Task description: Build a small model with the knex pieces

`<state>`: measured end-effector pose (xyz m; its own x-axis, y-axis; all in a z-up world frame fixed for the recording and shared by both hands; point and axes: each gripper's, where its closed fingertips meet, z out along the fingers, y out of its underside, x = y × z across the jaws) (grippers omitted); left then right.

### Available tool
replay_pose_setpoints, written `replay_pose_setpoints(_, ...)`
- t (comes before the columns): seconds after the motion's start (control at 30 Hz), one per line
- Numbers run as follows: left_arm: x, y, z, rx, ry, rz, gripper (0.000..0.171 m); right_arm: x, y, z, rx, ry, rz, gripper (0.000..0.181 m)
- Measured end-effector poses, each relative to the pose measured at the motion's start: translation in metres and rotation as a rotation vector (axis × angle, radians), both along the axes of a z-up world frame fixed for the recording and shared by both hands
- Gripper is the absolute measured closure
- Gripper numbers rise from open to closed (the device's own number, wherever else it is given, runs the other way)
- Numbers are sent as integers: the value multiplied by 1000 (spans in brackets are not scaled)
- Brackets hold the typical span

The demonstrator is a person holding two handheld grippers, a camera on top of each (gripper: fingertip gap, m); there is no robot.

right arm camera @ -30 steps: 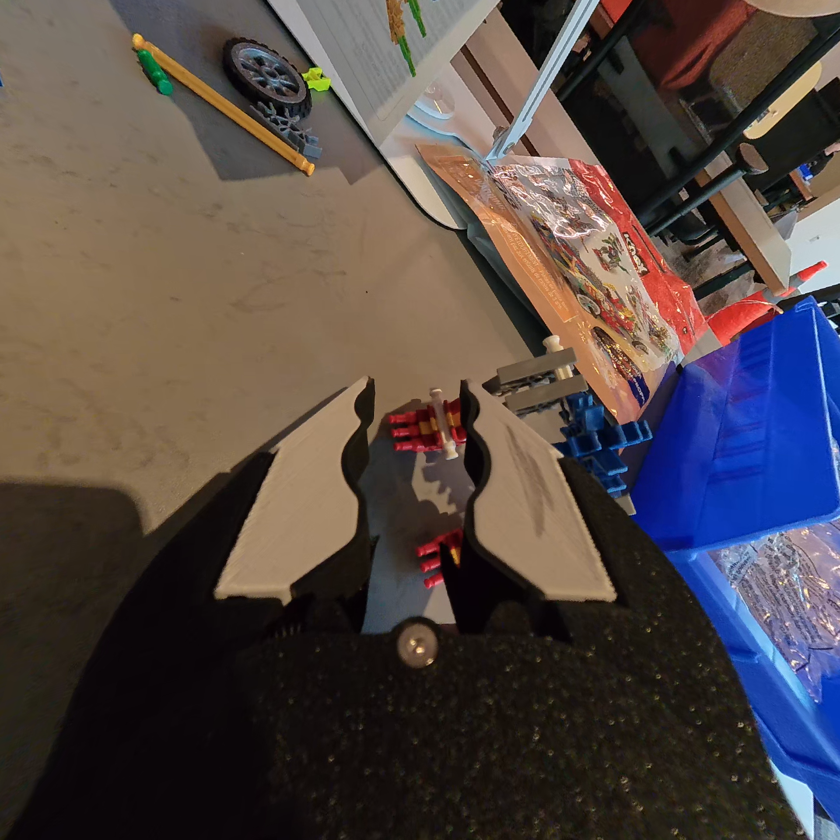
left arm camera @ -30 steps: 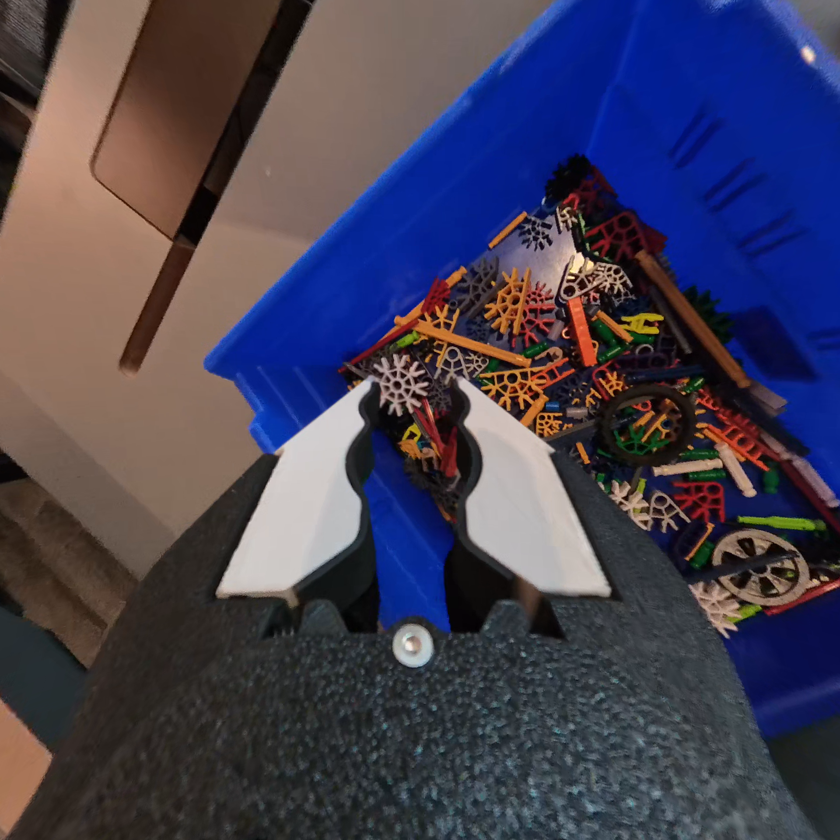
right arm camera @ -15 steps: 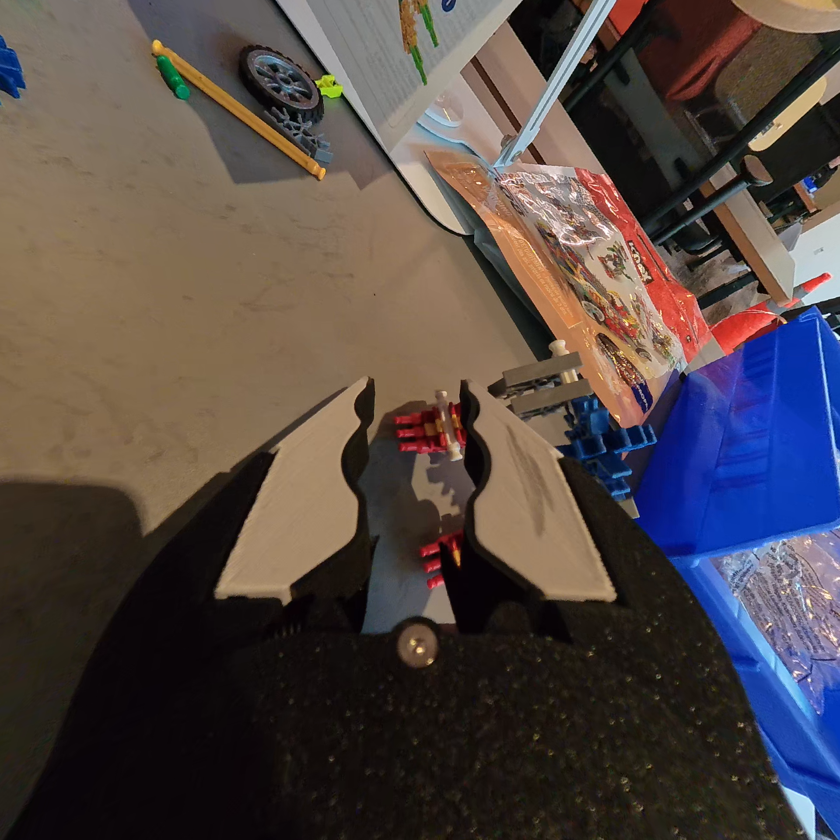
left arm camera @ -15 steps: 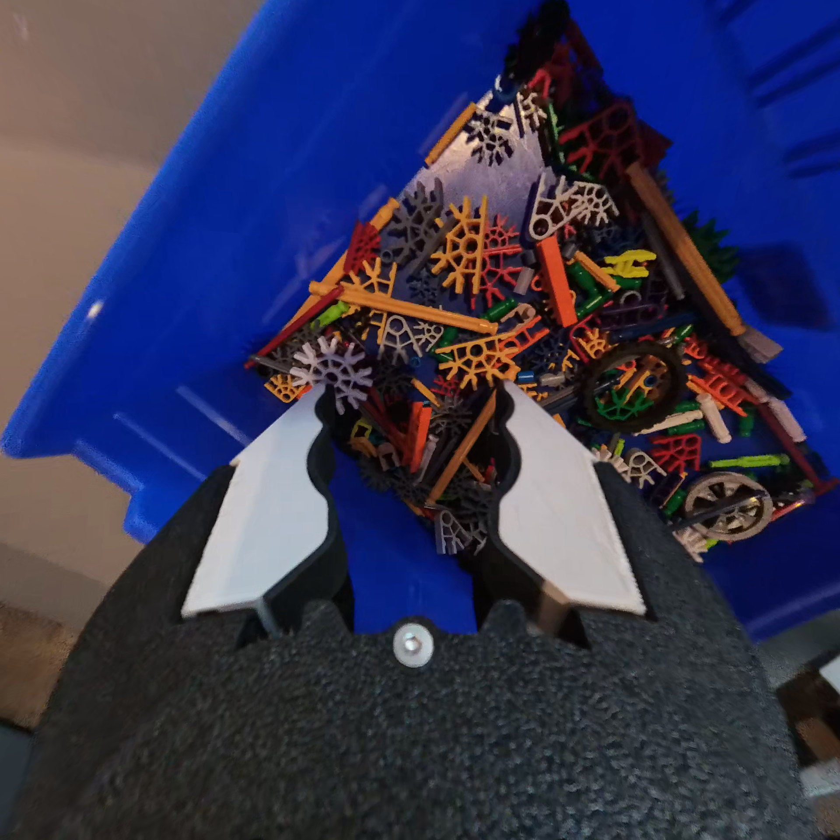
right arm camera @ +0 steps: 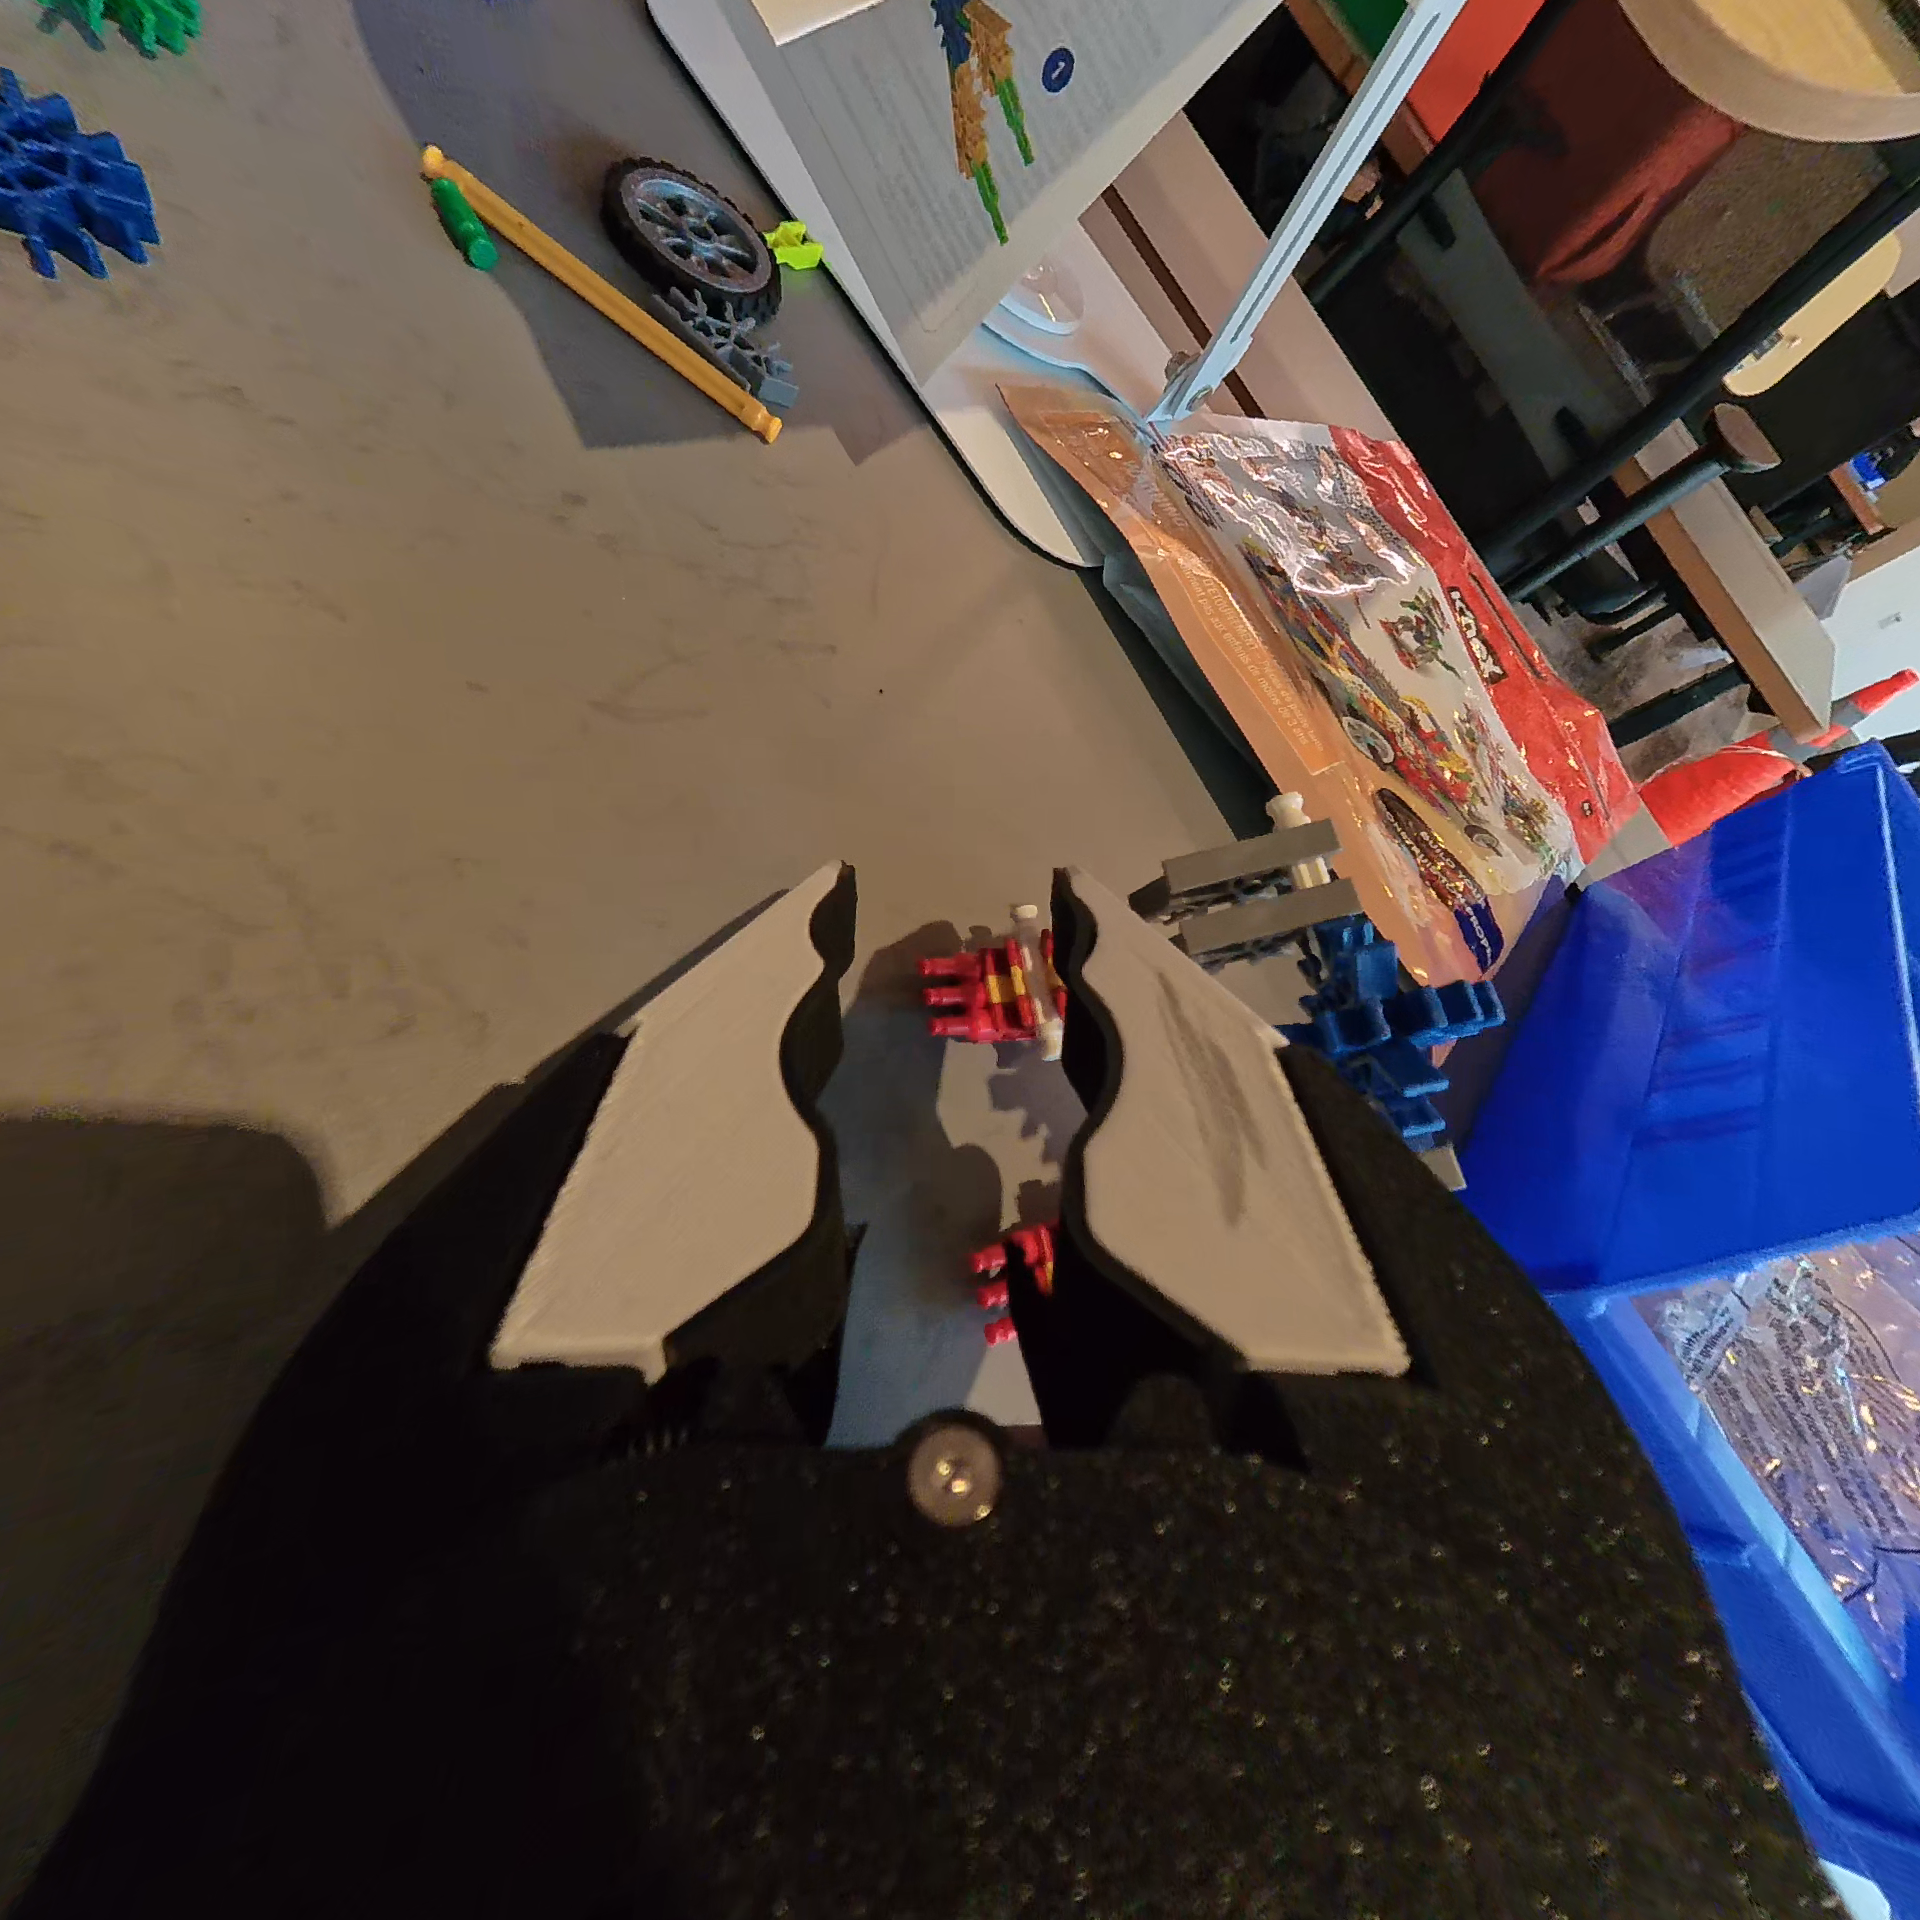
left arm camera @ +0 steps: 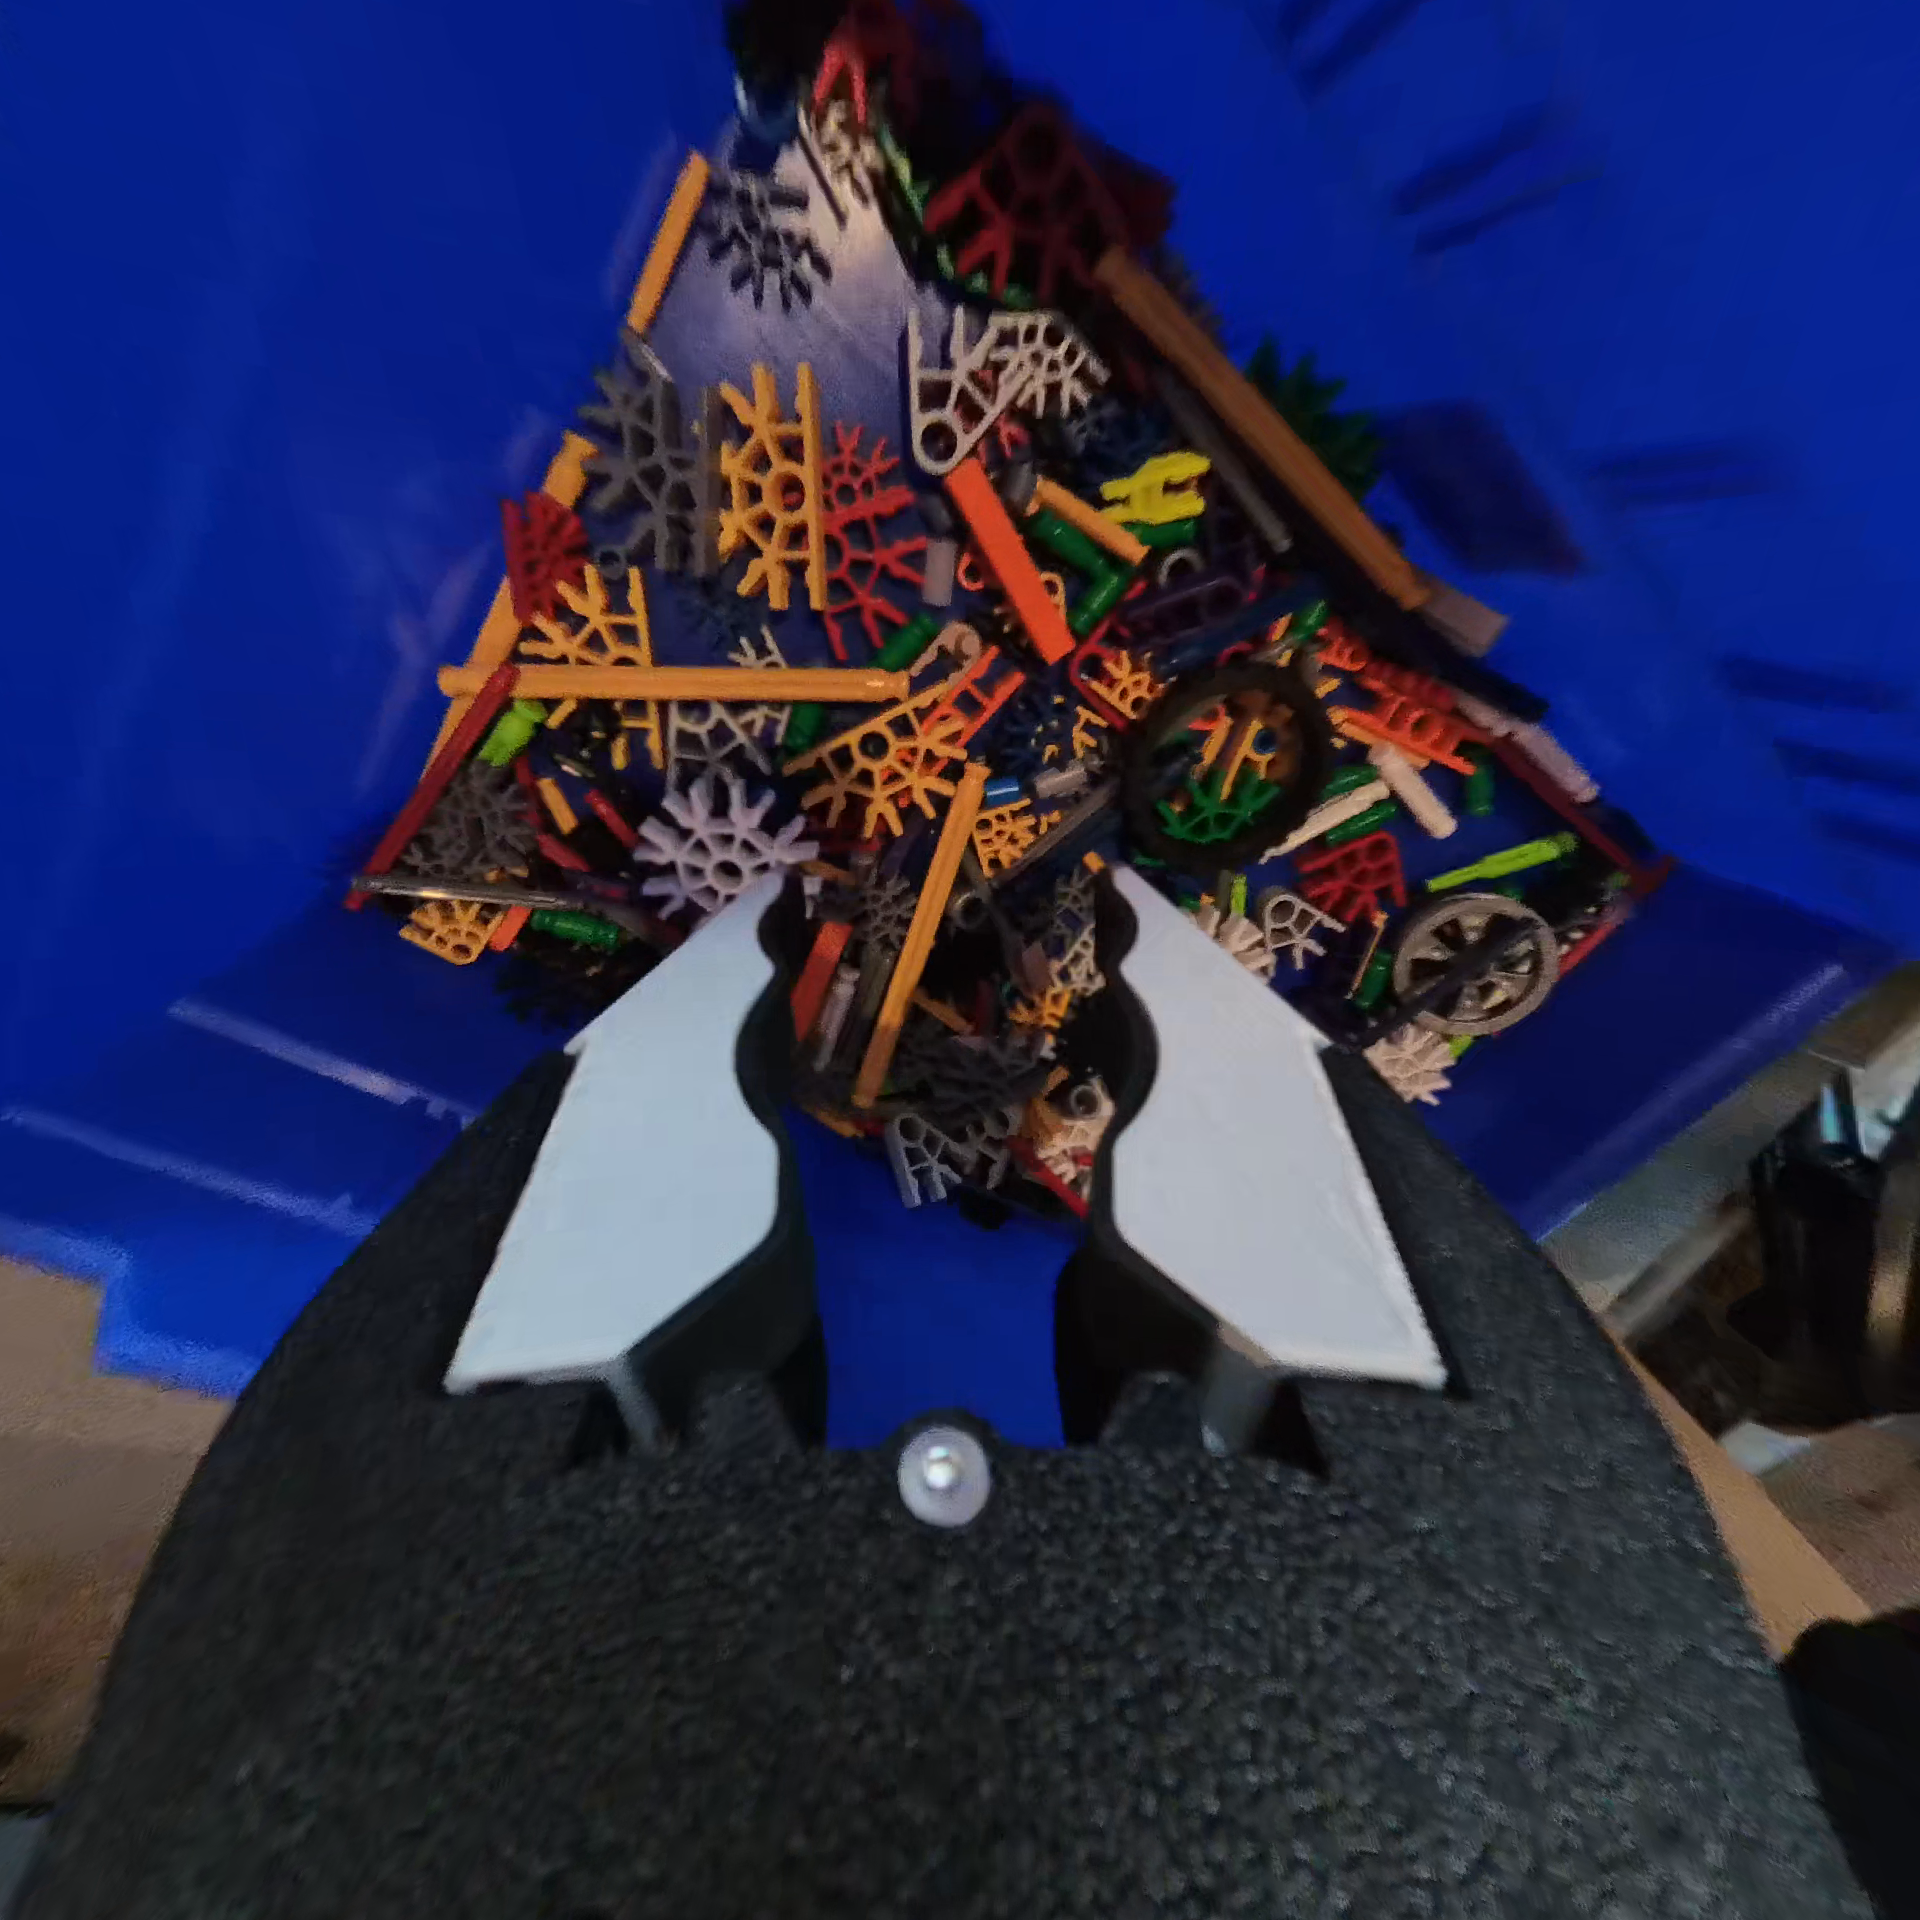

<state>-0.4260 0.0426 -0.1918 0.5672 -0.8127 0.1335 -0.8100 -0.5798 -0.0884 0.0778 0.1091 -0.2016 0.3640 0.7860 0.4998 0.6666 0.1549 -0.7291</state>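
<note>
In the left wrist view my left gripper (left arm camera: pixel 948 894) is open and empty, reaching down into a blue bin (left arm camera: pixel 260 520) above a heap of coloured rod-and-connector toy pieces. A pale snowflake connector (left arm camera: pixel 724 844) lies just off its left fingertip and an orange rod (left arm camera: pixel 920 920) runs between the fingers. In the right wrist view my right gripper (right arm camera: pixel 954 888) is open and empty, low over a grey table (right arm camera: pixel 312 675). A small red and yellow assembly with a white rod (right arm camera: pixel 992 987) lies just ahead between the fingertips. A second red piece (right arm camera: pixel 1013 1278) lies under the right finger.
A grey and blue connector build (right arm camera: pixel 1340 966) sits right of the right gripper, beside blue bins (right arm camera: pixel 1683 1039). A plastic bag with a printed sheet (right arm camera: pixel 1351 644) and an instruction sheet (right arm camera: pixel 935 156) lie beyond. A yellow rod (right arm camera: pixel 603 291), wheel (right arm camera: pixel 691 234) and blue connector (right arm camera: pixel 62 187) lie far left. Left tips to right tips: about 50 cm.
My left gripper has moved forward and down into the blue bin, and its fingers have spread wider. My right gripper has drifted slightly over the table and stays open.
</note>
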Motion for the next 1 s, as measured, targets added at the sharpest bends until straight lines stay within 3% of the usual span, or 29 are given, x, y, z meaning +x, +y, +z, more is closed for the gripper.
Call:
replay_pose_setpoints(0.17, -25, 13, 29, 150, -2, 114, 113, 0, -2, 1, -1, 9, 11, 144)
replay_pose_setpoints(0.33, -45, 1, 34, 169, 92, 117, 112, -1, -2, 1, -1, 5, 14, 144)
replay_pose_setpoints(0.63, -49, -35, 18, 74, 229, -24, 113, 0, -2, 0, -1, 1, 15, 144)
replay_pose_setpoints(1.0, -49, -63, -24, -111, 358, -92, 115, 0, -2, 0, 0, -2, 15, 144)
